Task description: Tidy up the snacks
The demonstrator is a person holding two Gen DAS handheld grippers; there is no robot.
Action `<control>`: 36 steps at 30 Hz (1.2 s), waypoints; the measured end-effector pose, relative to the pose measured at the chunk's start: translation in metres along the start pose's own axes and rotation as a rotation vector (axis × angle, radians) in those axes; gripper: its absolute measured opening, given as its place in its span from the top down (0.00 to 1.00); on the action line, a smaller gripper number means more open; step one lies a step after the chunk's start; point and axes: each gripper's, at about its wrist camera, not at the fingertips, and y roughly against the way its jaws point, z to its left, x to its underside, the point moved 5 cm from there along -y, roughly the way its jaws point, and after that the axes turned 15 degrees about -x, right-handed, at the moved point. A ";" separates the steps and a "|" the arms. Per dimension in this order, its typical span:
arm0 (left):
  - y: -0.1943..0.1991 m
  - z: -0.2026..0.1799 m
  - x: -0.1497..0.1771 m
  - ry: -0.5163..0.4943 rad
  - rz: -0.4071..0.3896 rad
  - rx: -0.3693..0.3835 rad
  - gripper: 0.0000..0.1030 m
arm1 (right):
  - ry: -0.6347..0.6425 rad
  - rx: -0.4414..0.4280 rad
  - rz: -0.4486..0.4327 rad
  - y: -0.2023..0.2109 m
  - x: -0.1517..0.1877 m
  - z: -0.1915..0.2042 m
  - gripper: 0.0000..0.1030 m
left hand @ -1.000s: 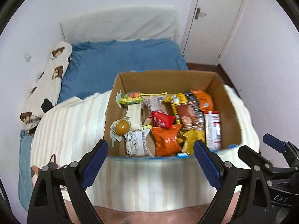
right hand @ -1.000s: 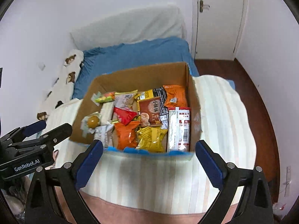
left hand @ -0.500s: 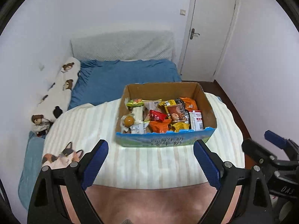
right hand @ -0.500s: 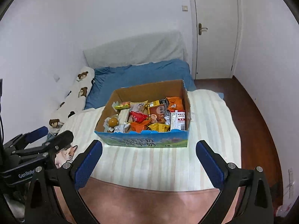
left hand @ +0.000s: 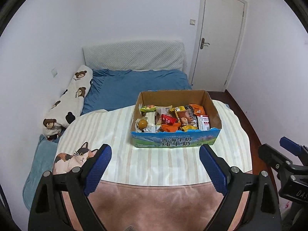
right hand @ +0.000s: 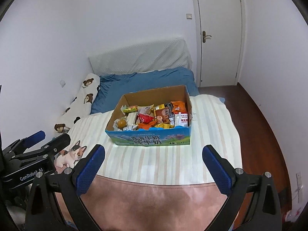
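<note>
Snack box (left hand: pixel 175 140) farther, bed (left hand: pixel 134 88) beyond.

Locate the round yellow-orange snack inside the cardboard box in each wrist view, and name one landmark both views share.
Left wrist view: the round yellow-orange snack lies in the cardboard box's near-left corner, right of centre.
Right wrist view: same corner, left of centre.
Shared landmark: the white door.

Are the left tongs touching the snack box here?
Apart. Left wrist view: striped blanket shows between the open left tongs and the snack box.
</note>
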 end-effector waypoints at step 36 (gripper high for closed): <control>-0.066 -0.021 -0.028 -0.019 -0.006 -0.105 0.00 | 0.006 0.156 -0.048 -0.061 -0.038 -0.041 0.00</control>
